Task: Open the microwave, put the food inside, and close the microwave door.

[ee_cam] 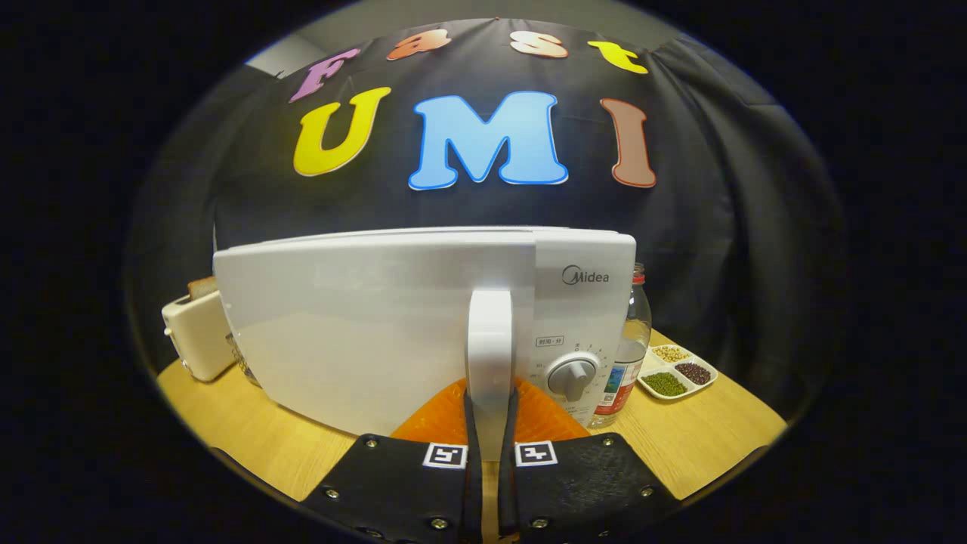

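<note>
Your gripper [489,434] fingers clamp narrowly on the microwave [423,325] door handle [489,355] at 12 o'clock; the door hides the toaster [198,332] partly.

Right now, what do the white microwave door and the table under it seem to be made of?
White microwave door: likely glossy painted metal or plastic, with soft reflections. Its upright handle, gripped by the gripper, looks like smooth plastic. Light brown table: wood or laminate with visible grain.

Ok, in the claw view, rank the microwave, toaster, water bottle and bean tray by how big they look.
1. microwave, nearest, claw shut on its door handle
2. toaster
3. water bottle
4. bean tray, close to the bottle
</note>
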`<state>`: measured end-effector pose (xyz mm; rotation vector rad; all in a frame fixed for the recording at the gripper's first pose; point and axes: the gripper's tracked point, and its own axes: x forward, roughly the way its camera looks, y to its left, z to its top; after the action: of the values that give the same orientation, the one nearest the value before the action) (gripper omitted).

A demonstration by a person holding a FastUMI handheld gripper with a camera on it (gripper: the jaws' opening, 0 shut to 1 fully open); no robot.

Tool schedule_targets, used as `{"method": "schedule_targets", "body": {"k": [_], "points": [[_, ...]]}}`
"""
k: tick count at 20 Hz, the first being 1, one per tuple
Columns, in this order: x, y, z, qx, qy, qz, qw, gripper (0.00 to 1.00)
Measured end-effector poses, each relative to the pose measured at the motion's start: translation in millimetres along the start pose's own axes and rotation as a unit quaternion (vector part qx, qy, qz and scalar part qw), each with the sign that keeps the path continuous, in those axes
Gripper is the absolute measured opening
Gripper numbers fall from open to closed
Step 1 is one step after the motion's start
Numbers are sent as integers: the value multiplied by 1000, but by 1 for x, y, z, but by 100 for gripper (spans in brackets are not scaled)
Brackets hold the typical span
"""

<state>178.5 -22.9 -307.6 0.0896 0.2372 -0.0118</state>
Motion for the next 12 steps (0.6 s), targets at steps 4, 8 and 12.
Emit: {"method": "schedule_targets", "body": {"k": [4,8,12], "points": [[-46,15,-12,22,18,32,999,9],[-97,45,-23,8,19,86,996,9],[-139,78,-32,8,11,129,992,8]]}}
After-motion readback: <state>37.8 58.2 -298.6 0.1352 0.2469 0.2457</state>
